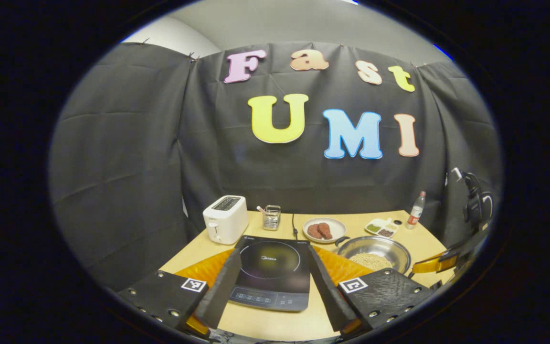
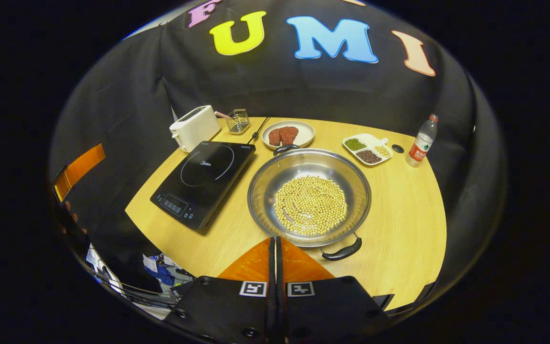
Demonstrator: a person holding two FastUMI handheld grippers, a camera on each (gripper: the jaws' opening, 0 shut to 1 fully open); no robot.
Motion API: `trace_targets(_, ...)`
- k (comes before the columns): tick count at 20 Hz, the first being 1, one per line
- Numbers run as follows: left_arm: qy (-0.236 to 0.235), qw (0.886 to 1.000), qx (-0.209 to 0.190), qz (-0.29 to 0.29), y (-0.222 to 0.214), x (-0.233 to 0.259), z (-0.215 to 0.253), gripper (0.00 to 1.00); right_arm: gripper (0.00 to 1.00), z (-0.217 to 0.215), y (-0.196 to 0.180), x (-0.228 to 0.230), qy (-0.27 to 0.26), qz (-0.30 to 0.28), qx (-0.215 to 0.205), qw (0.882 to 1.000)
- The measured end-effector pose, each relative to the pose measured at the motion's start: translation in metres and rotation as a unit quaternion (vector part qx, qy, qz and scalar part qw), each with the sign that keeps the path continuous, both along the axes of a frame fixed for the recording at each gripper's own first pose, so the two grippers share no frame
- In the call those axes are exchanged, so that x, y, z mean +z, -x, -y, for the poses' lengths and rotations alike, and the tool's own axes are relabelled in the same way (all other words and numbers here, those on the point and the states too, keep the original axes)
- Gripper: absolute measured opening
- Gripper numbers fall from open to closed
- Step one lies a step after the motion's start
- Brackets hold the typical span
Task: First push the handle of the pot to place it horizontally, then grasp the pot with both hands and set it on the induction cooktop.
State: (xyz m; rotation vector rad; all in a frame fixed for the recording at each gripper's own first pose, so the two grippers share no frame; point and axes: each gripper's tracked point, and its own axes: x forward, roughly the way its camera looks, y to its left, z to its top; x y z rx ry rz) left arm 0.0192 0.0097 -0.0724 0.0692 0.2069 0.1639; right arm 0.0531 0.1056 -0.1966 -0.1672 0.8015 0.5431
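**Closed right fingers hang over the pot's near handle**

Pressed together with nothing between them, the right gripper point(image 2: 275, 248) points down at the near rim of the pot point(image 2: 309, 196), just left of the near handle point(image 2: 343, 251). That handle sits at the pot's lower right in the right gripper view and the far handle point(image 2: 285, 148) at its upper left, so the pair lines up front to back, not yet side to side.

The left gripper point(image 1: 275, 282) hovers with its fingers spread wide, framing the induction cooktop point(image 1: 272, 277); they grip nothing.

Risks, as I judge them: a push landing on the rim rather than the handle would slide the whole pot instead of turning it, possibly into the plate of meat point(image 2: 288, 134) just behind it or the divided dish point(image 2: 368, 149) nearby. A jerky turn could scatter the beans point(image 2: 311, 204), which lie loose in a shallow layer. Smooth steel may also slip during a later two-handed lift.

The pot is a wide, shallow, shiny metal pan with two dark handles, standing on the wooden table point(image 2: 408, 210) just right of the cooktop, not touching it.
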Motion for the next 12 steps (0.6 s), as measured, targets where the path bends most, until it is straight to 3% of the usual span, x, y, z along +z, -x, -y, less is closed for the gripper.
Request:
trace_targets(5,-0.025,1.0,0.001,0.003,-0.007,0.008,0.027,0.82,0.0,0.021,0.007,-0.043,0.015,-0.044,0.016,0.999)
trace_targets(12,-0.031,0.999,-0.002,-0.017,-0.007,-0.004,0.056,0.82,0.02,0.036,-0.012,-0.081,0.016,-0.085,0.003,0.996)
